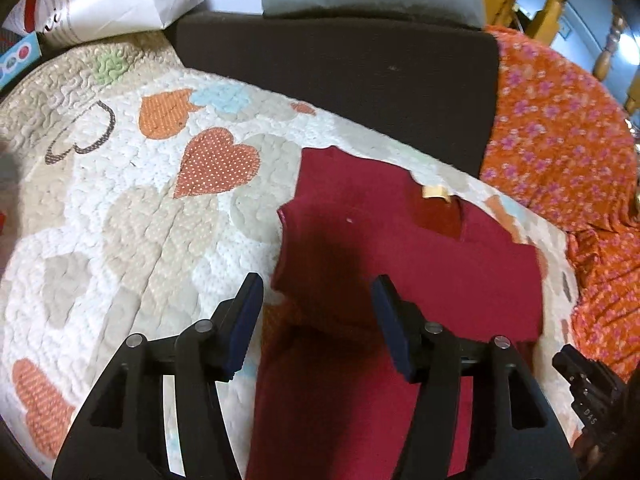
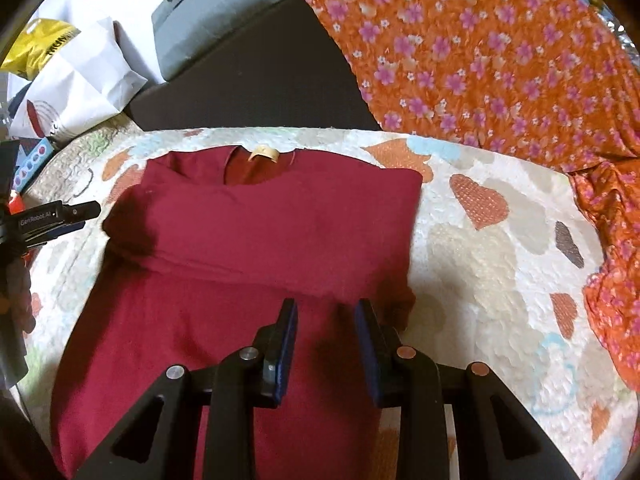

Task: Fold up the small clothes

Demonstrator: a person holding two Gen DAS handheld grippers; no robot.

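A dark red shirt (image 1: pixel 400 248) lies flat on the heart-patterned quilt (image 1: pixel 132 208), neck and tan label (image 1: pixel 438 192) at the far side. My left gripper (image 1: pixel 316 284) is open and empty, over the shirt's left edge. In the right wrist view the shirt (image 2: pixel 256 228) has both sleeves folded across the chest. My right gripper (image 2: pixel 326 306) is open and empty, just above the folded sleeve's lower right edge. The left gripper's tip (image 2: pixel 76 212) shows at the left, beside the shirt. The right gripper's body (image 1: pixel 588 392) shows at the lower right of the left view.
An orange flowered cloth (image 2: pixel 500 52) lies at the right over the quilt (image 2: pixel 500 240). A dark brown cushion (image 1: pixel 340 76) sits behind the quilt. White paper bags (image 2: pixel 80 80) and a grey box (image 2: pixel 216 12) stand at the back left. Wooden posts (image 1: pixel 556 8) rise at the far right.
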